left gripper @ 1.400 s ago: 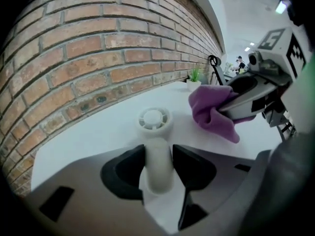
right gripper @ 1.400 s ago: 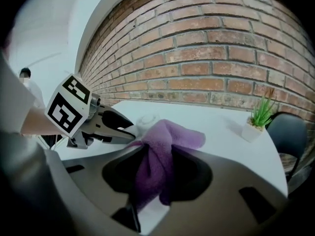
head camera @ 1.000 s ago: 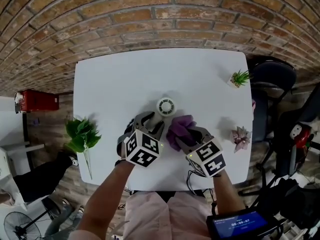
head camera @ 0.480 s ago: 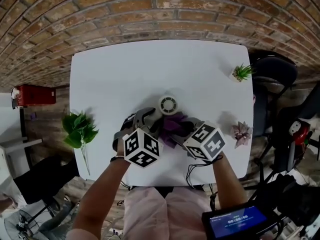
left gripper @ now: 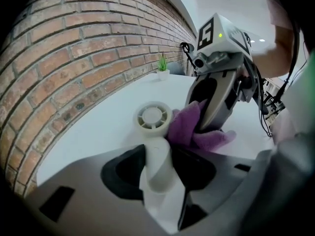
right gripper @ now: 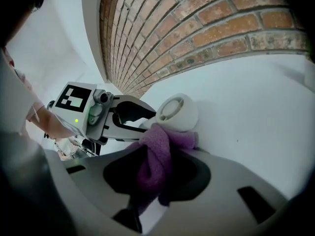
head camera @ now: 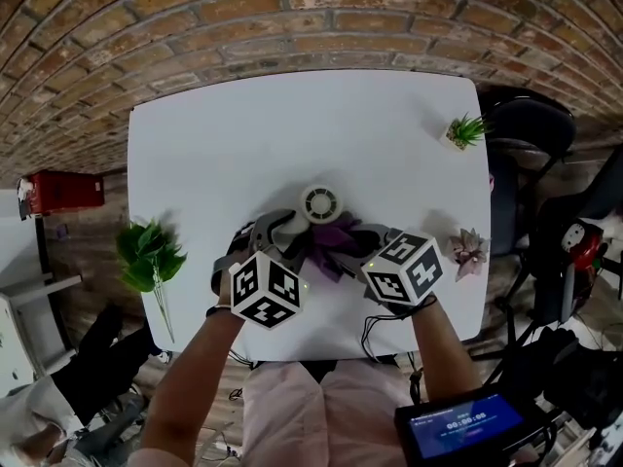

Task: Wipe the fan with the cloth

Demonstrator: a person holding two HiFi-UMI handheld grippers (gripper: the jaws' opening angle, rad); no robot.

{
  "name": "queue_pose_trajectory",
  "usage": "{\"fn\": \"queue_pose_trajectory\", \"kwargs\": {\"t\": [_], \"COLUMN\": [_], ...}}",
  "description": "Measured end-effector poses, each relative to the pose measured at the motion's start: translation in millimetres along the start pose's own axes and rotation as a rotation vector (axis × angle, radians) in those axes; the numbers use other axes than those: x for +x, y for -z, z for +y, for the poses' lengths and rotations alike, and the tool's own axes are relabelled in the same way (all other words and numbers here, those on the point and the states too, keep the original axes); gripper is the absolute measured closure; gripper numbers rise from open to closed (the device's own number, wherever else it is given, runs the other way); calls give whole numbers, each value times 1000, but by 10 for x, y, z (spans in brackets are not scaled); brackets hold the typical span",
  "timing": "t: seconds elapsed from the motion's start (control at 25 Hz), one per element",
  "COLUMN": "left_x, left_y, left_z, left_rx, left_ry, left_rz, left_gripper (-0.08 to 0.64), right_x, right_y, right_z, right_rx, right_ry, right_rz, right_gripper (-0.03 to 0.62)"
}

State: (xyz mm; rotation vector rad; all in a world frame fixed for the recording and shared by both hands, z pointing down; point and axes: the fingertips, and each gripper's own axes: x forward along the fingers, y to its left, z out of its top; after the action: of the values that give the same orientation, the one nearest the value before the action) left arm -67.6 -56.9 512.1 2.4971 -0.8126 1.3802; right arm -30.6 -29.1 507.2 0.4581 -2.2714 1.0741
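Left gripper view — left claw (left gripper: 156,163) grips fan (left gripper: 151,118) | right claw (right gripper: 155,168) grips cloth (right gripper: 158,144), touching fan

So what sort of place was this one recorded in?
Probably an indoor office or lab corner set up for recording: a white table stands against a brick wall, with an office chair beside it and a potted plant on the table's far corner.

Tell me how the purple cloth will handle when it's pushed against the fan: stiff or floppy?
Probably floppy: the cloth bunches and folds between the right hand-held gripper's jaws. Likely light and grippy rather than slippery, given its fuzzy pile. It should mould around the fan instead of shoving it.
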Motion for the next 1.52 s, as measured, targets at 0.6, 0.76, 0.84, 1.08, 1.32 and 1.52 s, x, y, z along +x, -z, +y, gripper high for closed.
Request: {"fn": "queue_pose_trajectory", "kwargs": {"t": [0.6,0.76,0.84,1.08,1.32,1.52], "left_x": [-165,-206,-228,-295,-331,-358], "left_y": [240,310,343,438,502,540], "left_z": [-97,-135,-157,-218,-263,-293], "left_rx": [41,69,85,156,249,332], "left_ry": [52,78,92,134,175,207], "left_rz": [19,27,32,56,88,113], "left_gripper": [374,374,374,374,373,373], "right_x": [-70,-79,-85,-111,-126,-140], "right_y": [92,122,134,157,172,176], "right_z": [-23,-30,-32,-48,-61,-69], "right_rx": [-19,-28,-32,-36,-40,-36], "right_ry": [13,13,12,8,5,5], "right_rz": [12,22,27,38,46,47], "right_gripper": [471,471,471,472,472,472]}}
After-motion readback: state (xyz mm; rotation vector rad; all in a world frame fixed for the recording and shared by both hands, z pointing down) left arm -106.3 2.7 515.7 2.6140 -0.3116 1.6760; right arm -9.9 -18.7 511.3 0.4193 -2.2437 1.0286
